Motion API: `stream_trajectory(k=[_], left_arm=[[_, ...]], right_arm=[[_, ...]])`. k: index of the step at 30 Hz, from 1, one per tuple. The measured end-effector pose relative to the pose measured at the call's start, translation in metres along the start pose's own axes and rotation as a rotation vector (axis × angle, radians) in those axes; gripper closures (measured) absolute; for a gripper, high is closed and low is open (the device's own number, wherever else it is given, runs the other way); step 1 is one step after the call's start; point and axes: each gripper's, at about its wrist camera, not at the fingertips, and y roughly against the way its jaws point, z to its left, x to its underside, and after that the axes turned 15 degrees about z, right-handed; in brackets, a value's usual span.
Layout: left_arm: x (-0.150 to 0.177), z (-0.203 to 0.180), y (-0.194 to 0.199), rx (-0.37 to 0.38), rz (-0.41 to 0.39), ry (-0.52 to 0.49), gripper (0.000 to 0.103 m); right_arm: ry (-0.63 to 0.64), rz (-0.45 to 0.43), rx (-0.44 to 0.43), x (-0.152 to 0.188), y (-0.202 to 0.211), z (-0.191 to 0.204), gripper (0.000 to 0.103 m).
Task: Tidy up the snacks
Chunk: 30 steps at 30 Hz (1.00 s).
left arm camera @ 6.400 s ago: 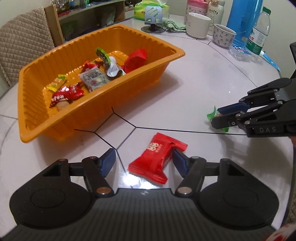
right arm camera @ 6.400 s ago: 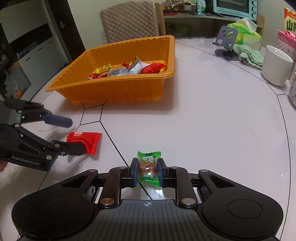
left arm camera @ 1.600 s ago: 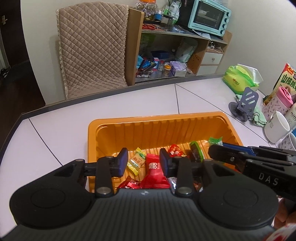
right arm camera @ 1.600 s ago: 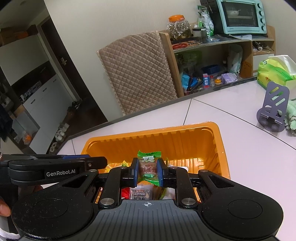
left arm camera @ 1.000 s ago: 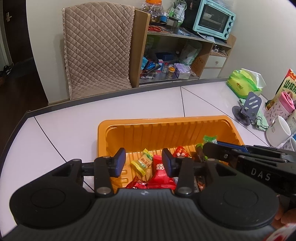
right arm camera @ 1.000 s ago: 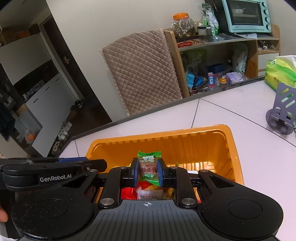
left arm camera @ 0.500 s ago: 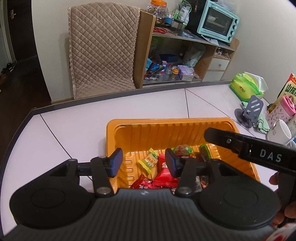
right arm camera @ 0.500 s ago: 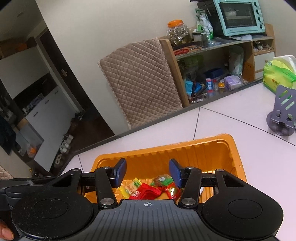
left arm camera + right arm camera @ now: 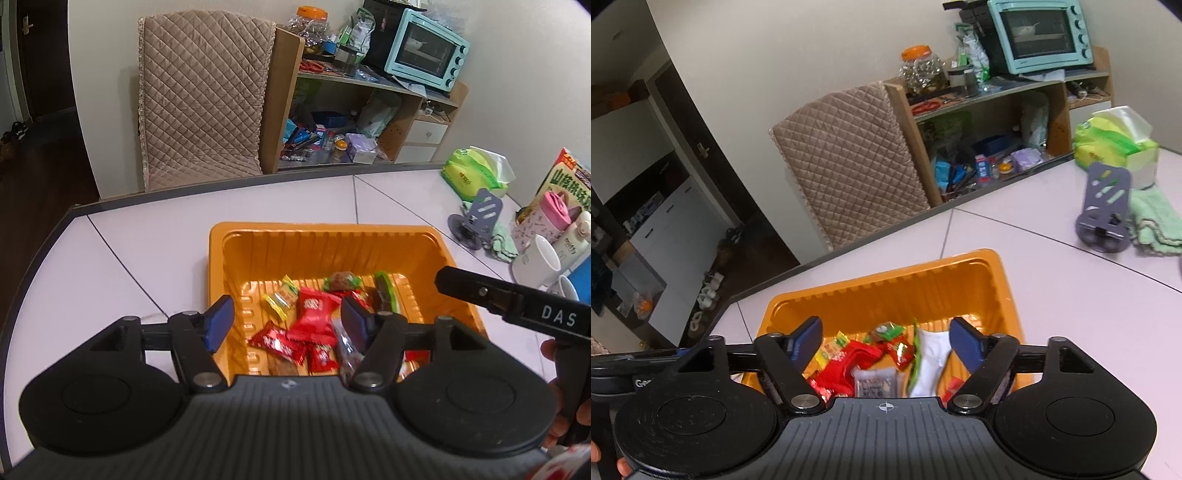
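Note:
An orange tray (image 9: pixel 317 240) (image 9: pixel 886 291) on the white table holds several wrapped snacks. The red packet (image 9: pixel 314 310) lies in the tray among other red wrappers. The green-wrapped candy (image 9: pixel 341 280) (image 9: pixel 886 330) lies further back in it. My left gripper (image 9: pixel 288 323) hangs over the tray's near part, its jaws opening with nothing between the pads. My right gripper (image 9: pixel 886 343) also hangs over the tray, jaws opening and free of any snack. One of its black fingers (image 9: pixel 509 299) crosses the right side of the left wrist view.
A grey phone stand (image 9: pixel 476 221) (image 9: pixel 1104 214), a green cloth, a green tissue pack (image 9: pixel 476 170), white mugs (image 9: pixel 535 262) and a pink bottle stand at the table's right. A quilted chair (image 9: pixel 203 107) and a wooden shelf with a teal oven (image 9: pixel 424 55) are behind the table.
Both grippers opened over the tray. The red packet left the left pads and the green candy left the right pads; both now lie in the tray. Both hands lifted slightly.

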Motion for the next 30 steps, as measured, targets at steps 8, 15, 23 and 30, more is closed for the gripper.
stream_trajectory(k=[8, 15, 23, 30], left_arm=[[0.028, -0.011, 0.035, -0.001, -0.016, -0.012, 0.038], [0.061, -0.023, 0.067, -0.003, -0.032, 0.005, 0.036], [0.106, -0.038, 0.103, 0.010, -0.027, 0.018, 0.035], [0.145, -0.051, 0.134, -0.010, -0.033, 0.030, 0.035]], right_arm=[[0.007, -0.014, 0.056, 0.029, 0.038, 0.004, 0.015], [0.001, -0.041, 0.040, 0.053, 0.073, 0.011, 0.014], [0.005, -0.035, 0.046, 0.088, 0.112, 0.020, 0.014], [0.003, 0.006, 0.064, 0.127, 0.139, 0.024, 0.013]])
